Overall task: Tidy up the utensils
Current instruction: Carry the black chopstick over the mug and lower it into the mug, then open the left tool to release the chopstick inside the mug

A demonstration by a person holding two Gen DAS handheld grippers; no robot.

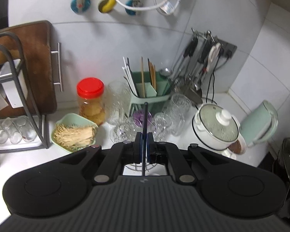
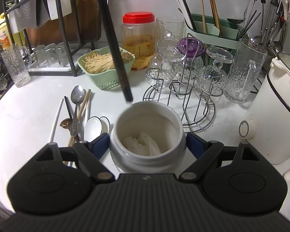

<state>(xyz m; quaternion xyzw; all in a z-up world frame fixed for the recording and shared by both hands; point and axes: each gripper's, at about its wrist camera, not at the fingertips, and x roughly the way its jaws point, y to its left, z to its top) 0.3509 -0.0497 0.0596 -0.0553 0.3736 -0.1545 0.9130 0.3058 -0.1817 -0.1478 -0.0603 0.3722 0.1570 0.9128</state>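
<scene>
Overhead, left tongs [image 1: 144,142] pinching a black chopstick [image 1: 145,127], right tongs [image 2: 147,142] clamped round the white jar [image 2: 147,133]

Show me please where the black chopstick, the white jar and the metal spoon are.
black chopstick [image 2: 114,44], right wrist view, middle of its shaft
white jar [image 2: 145,109], right wrist view, far rim
metal spoon [image 2: 77,94], right wrist view, its bowl

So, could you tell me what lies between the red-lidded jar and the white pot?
In the right wrist view, the green basket of noodles, then bare counter.
</scene>
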